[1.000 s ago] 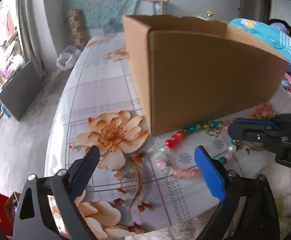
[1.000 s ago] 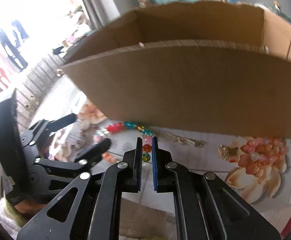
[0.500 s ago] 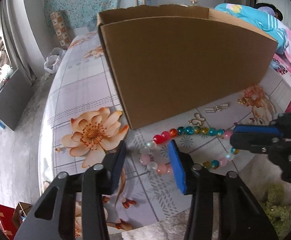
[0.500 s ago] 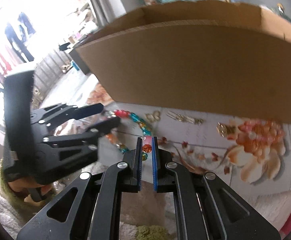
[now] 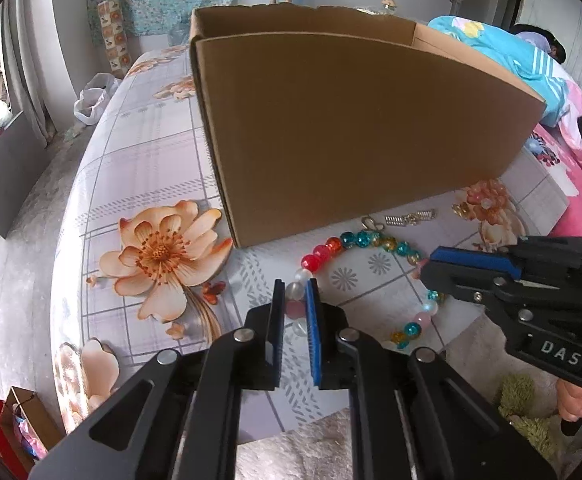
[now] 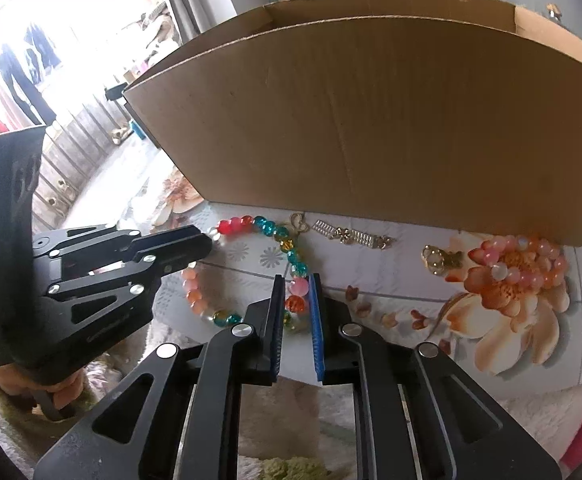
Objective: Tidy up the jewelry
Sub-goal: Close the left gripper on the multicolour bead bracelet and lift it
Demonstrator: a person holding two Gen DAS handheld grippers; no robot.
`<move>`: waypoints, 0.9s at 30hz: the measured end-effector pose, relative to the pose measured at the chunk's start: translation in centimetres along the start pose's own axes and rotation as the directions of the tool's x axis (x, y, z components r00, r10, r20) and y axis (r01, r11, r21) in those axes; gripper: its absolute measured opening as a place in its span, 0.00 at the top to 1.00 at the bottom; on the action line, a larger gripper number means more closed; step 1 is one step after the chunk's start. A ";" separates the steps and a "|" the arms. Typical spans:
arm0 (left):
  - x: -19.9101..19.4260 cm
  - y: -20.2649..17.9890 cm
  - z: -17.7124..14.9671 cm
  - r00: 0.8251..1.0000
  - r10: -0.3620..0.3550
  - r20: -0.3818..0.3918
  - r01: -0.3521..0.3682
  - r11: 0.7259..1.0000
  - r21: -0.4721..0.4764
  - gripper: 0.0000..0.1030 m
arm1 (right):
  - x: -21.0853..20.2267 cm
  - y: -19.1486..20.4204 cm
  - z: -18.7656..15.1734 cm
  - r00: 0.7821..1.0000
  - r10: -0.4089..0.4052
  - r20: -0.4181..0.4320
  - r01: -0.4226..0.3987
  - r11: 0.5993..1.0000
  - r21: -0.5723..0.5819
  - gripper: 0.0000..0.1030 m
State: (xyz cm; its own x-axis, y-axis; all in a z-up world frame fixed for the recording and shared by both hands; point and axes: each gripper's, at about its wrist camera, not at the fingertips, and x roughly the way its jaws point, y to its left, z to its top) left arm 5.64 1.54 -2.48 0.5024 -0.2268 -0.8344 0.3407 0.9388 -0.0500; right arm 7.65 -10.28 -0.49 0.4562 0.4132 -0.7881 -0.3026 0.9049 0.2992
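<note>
A bracelet of red, teal, amber and pink beads (image 5: pixel 365 240) (image 6: pixel 269 224) lies in a loop on the flowered tablecloth in front of a cardboard box (image 5: pixel 351 132) (image 6: pixel 371 120). My left gripper (image 5: pixel 296 292) is closing on the loop's left side, and a pale and a pink bead fill the gap between its pads. My right gripper (image 6: pixel 296 294) is at the loop's right side. Its jaws are opening, with a pink and an orange bead loose between them. Each gripper shows in the other's view: the right one (image 5: pixel 427 270), the left one (image 6: pixel 207 246).
Small gold pieces lie along the box's foot: a butterfly charm (image 6: pixel 297 222), a short chain (image 6: pixel 355 236) and a ring charm (image 6: pixel 441 258). A pink bead bracelet (image 6: pixel 519 264) rests on a printed flower at the right. The table edge (image 5: pixel 291 432) runs just under both grippers.
The left gripper's jaws came together from wide open onto the beads and it tilted a little. The right gripper's jaws have parted slightly around their beads.
</note>
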 end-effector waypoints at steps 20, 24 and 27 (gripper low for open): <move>0.3 0.0 1.0 0.997 -0.051 -0.051 0.050 0.998 -0.028 0.77 | 1.0 0.3 0.2 0.999 -0.034 -0.003 0.034 0.999 -0.035 0.89; 0.6 -0.6 1.4 0.998 -0.031 -0.047 0.031 0.999 -0.019 0.77 | 0.9 0.2 0.1 1.000 -0.027 -0.002 0.027 0.999 -0.032 0.89; 0.7 -0.9 1.4 0.999 -0.019 -0.043 0.018 1.000 -0.011 0.77 | 0.9 0.0 0.1 1.000 -0.021 0.000 0.021 0.999 -0.027 0.89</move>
State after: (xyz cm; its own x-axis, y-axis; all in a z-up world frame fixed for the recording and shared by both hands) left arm 6.85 0.20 -2.24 0.4611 -0.2330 -0.8562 0.3408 0.9374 -0.0716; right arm 8.10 -9.93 -1.16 0.4623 0.3942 -0.7943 -0.3152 0.9103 0.2683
